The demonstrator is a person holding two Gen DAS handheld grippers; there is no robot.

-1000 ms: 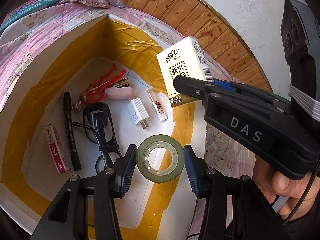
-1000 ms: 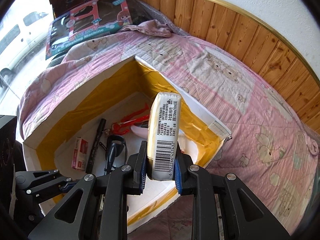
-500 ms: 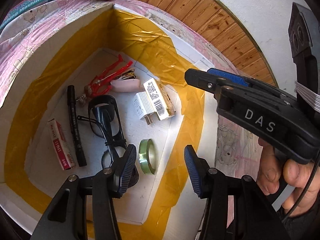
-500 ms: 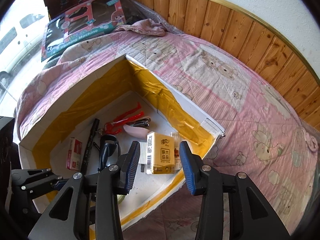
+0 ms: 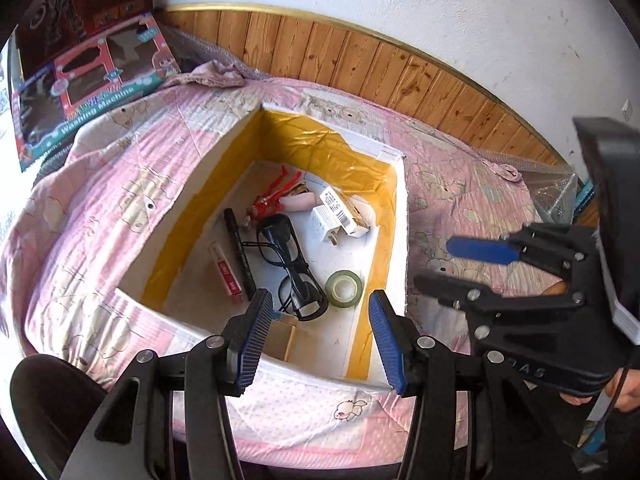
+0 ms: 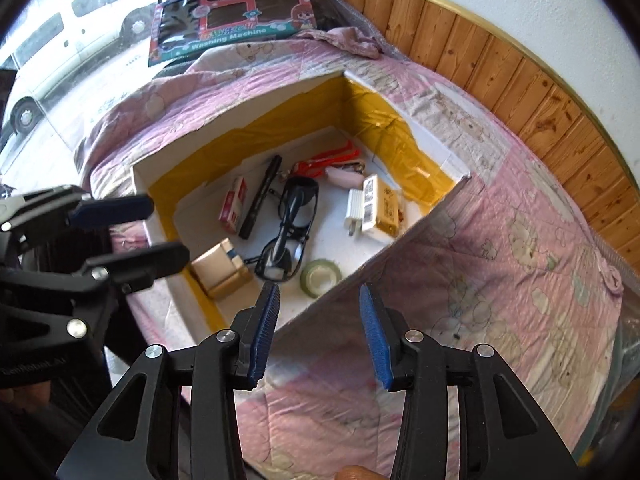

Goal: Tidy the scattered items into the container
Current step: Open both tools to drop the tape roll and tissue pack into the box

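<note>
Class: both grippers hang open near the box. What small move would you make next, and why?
Probably draw both back and scan the quilt for strays. The left gripper and right gripper are open and hold nothing, the tape roll and tissue pack lie in the box, and no loose item shows on the quilt.

— Any way into the box (image 5: 394, 216)?
— From above, yes: the top is open. A bare white patch of floor lies between the tape roll (image 5: 344, 285) and the charger (image 5: 326, 222).
— And obstacles?
— The glasses (image 5: 288, 256) sprawl mid-floor.
</note>
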